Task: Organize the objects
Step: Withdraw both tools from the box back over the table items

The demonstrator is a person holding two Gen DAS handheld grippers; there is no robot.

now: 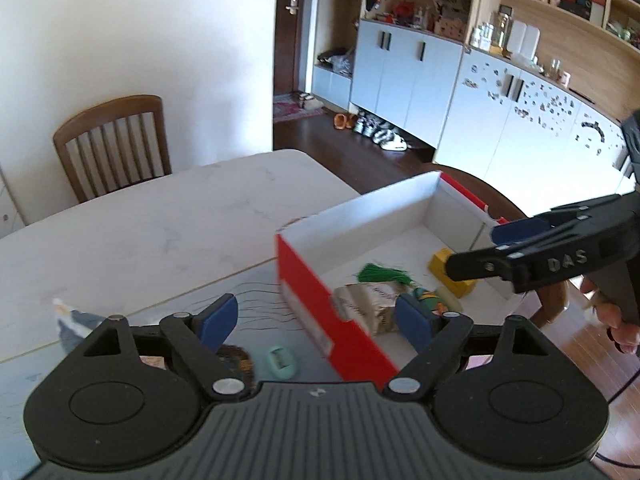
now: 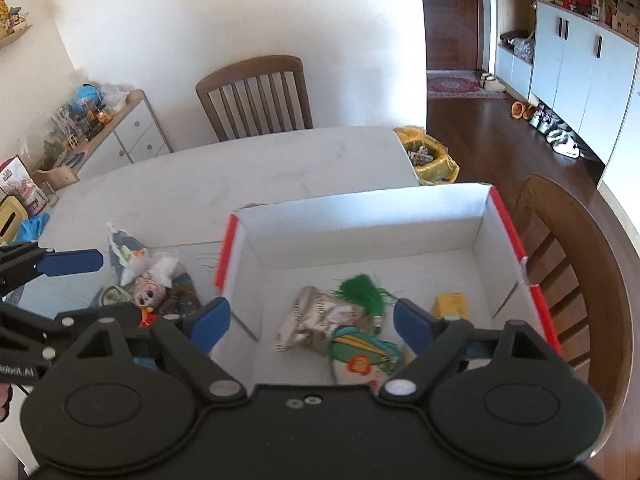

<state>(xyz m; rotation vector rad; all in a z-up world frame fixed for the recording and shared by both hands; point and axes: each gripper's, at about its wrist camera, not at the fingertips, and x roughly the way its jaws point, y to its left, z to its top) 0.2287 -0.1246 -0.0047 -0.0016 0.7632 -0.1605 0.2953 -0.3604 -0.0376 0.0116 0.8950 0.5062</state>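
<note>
A red shoe box (image 1: 304, 276) with a white inside (image 2: 360, 224) stands on the white table. In it lie a silver foil packet (image 2: 316, 320), a green tassel (image 2: 364, 290), a yellow carton (image 2: 452, 306) and a colourful pouch (image 2: 360, 360). My right gripper (image 2: 312, 320) hovers open over the box; the packet shows below its blue pads, untouched. It enters the left wrist view from the right (image 1: 480, 248). My left gripper (image 1: 316, 320) is open and empty by the box's near-left corner. A doll (image 2: 148, 292) and a mint green item (image 1: 282, 362) lie left of the box.
The table (image 1: 160, 216) stretches back to a wooden chair (image 1: 116, 140). Another chair (image 2: 560, 260) stands just right of the box. A yellow bin bag (image 2: 432, 156) sits on the floor beyond the table. A person's hand (image 1: 624, 328) grips the right tool.
</note>
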